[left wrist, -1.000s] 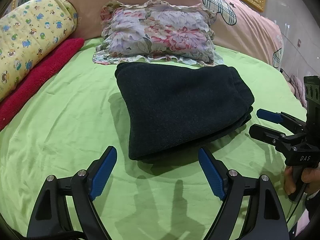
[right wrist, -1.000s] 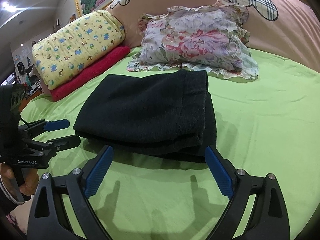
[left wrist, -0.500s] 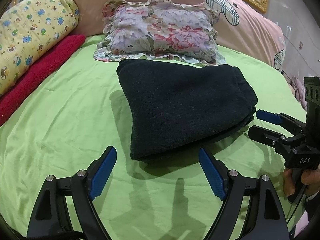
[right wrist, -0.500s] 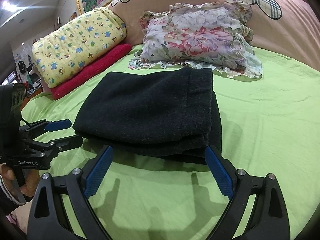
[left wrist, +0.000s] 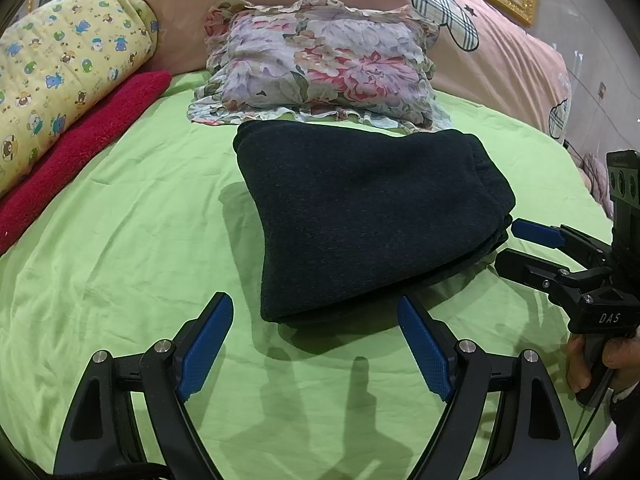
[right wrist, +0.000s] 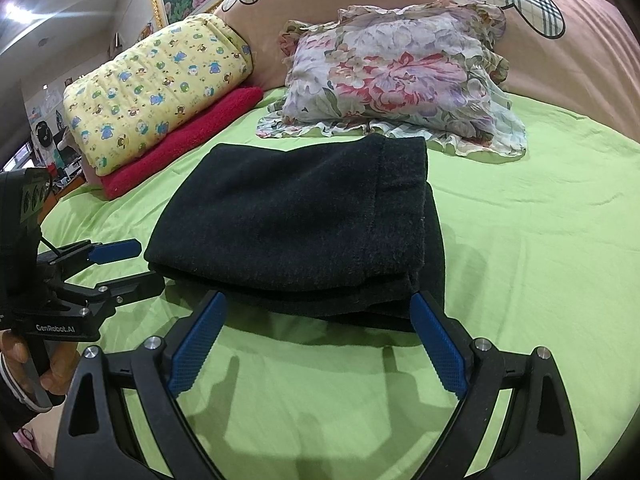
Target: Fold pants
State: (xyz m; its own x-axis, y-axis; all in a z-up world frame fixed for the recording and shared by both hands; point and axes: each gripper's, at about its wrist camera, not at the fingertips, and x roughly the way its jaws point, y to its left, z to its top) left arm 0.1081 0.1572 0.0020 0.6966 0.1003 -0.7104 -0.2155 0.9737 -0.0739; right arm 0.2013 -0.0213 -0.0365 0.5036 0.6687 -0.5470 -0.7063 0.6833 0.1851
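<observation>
The dark navy pants lie folded into a thick stack on the green bed sheet; they also show in the right wrist view. My left gripper is open and empty, just short of the stack's near edge. My right gripper is open and empty, its blue pads either side of the stack's near edge. The right gripper also shows at the right of the left wrist view, beside the stack. The left gripper shows at the left of the right wrist view.
A floral pillow lies right behind the pants. A yellow patterned quilt rests on a red blanket at the left. A pink padded headboard runs along the back.
Both grippers have drifted slightly nearer to the folded pants. The pants have not moved and both grippers stay open.
</observation>
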